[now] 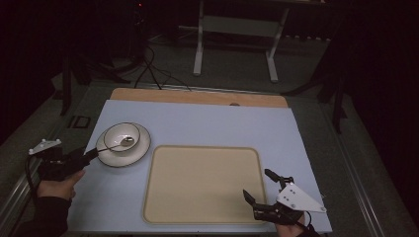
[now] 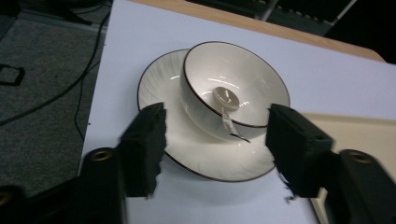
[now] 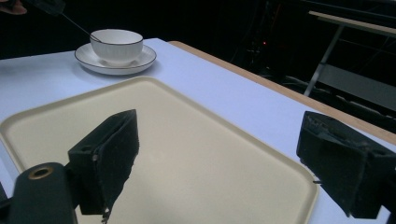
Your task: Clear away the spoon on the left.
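Black jaws of your right gripper (image 1: 261, 186) stand wide apart with nothing between them, hovering over the near right corner of the cream tray (image 1: 197, 187) at the desk's (image 1: 207, 123) near edge. Farther off toward the left edge, your left gripper (image 1: 91, 154) also stands apart, just short of the spoon (image 1: 117, 145) lying in the white bowl (image 1: 121, 136) on its saucer (image 1: 141, 148).

Dim lab: floor cables (image 1: 153, 69), stands (image 1: 200, 44)

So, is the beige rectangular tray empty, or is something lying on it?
Empty. The beige rectangular tray has a bare surface; the right tongs hover open over its corner.
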`<state>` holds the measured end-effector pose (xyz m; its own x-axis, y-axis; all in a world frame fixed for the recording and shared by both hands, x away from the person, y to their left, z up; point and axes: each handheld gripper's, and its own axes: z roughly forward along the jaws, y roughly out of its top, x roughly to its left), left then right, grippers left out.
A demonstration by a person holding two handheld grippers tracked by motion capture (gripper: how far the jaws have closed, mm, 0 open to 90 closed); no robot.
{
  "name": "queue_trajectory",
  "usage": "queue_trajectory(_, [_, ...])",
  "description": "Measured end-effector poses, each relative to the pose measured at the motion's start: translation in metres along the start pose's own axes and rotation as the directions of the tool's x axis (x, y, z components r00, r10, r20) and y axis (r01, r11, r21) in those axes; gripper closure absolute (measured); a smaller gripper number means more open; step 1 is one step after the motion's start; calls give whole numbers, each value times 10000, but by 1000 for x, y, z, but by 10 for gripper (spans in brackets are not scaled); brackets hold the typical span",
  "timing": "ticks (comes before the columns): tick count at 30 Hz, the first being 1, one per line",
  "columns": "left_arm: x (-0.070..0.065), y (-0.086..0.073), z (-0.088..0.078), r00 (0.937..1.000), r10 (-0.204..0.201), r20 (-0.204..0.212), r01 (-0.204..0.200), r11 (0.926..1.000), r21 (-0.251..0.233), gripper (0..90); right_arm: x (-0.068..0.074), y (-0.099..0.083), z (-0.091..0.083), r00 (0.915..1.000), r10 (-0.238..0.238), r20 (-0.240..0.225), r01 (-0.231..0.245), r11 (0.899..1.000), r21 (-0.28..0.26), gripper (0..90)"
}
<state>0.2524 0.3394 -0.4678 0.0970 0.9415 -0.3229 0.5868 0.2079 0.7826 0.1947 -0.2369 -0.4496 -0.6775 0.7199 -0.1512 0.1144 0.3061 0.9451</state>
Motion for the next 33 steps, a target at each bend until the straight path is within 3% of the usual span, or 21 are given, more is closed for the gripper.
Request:
queue_trajectory(5, [1, -4, 8, 9997, -233, 52, 233, 9997, -17, 511, 0, 0, 0, 10000, -19, 1, 19, 10000, -5, 131])
queue_trajectory(13, [3, -7, 12, 9969, -786, -30, 784, 9959, -461, 688, 0, 0, 0, 10000, -52, 23, 52, 10000, 24, 131])
queue_trajectory(23, [2, -6, 12, 9955, -945, 30, 945, 9928, -741, 806, 0, 0, 1, 9999, -117, 68, 116, 9999, 62, 131])
queue_trajectory(28, [-1, -5, 10, 9964, -844, -61, 836, 9931, -826, 856, 0, -1, 1, 9999, -113, 76, 113, 9999, 76, 131])
queue_trajectory(33, [-2, -4, 9, 9955, -937, 162, 949, 9908, -963, 884, 0, -1, 1, 9999, -118, 84, 117, 9999, 83, 131])
